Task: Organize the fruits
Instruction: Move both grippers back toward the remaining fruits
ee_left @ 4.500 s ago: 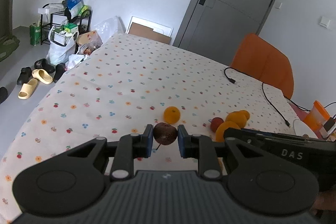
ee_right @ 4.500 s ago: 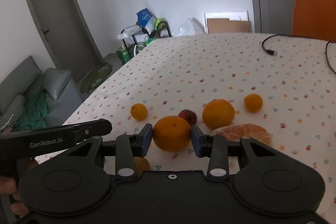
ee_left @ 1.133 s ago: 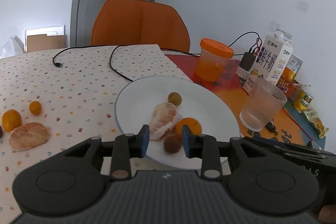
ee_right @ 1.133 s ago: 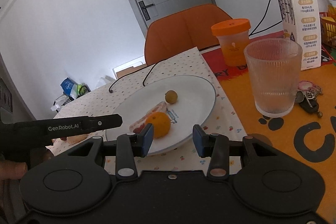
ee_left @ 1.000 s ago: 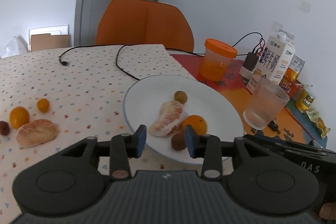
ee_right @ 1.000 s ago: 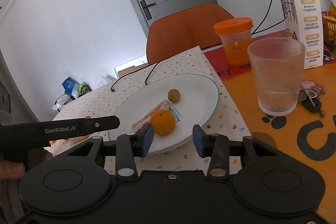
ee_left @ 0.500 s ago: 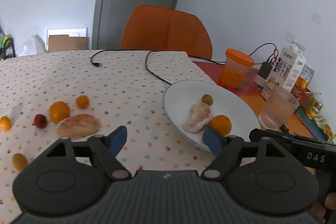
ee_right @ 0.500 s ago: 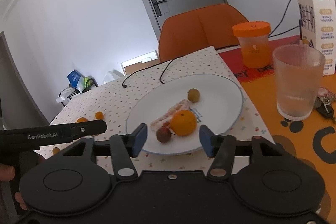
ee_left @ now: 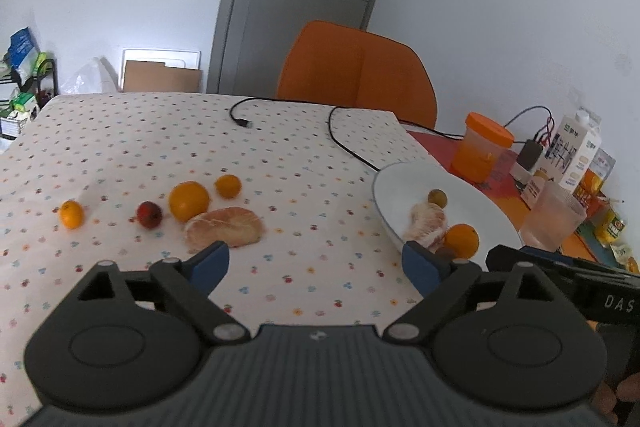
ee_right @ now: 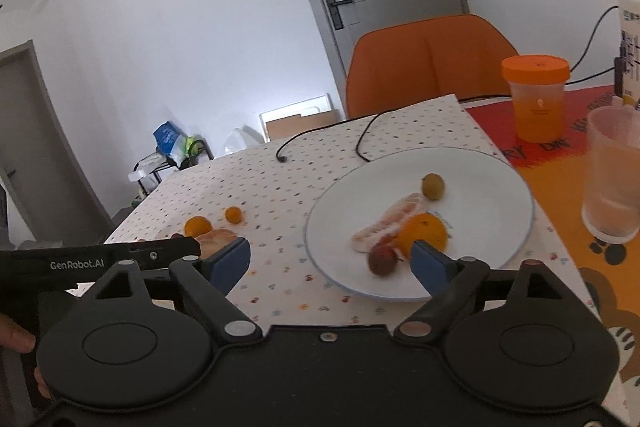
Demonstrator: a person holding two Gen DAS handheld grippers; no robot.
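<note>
Both claws — left claw (ee_left: pixel 315 263), right claw (ee_right: pixel 331 261) — gape wide, empty (orange (ee_right: pixel 423 230) sits on plate (ee_right: pixel 500 187))

— Could you make out the dark fruit (ee_left: pixel 443 251) on the plate (ee_left: pixel 404 183)?
— Barely; the left gripper's finger (ee_left: pixel 418 263) hid most of it.
— And the milk carton (ee_right: pixel 629 39)?
— Cut off at the frame's right edge, print blurred.

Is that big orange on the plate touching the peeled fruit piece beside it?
Touching. In the right wrist view the orange sits against the peeled piece, no gap.
</note>
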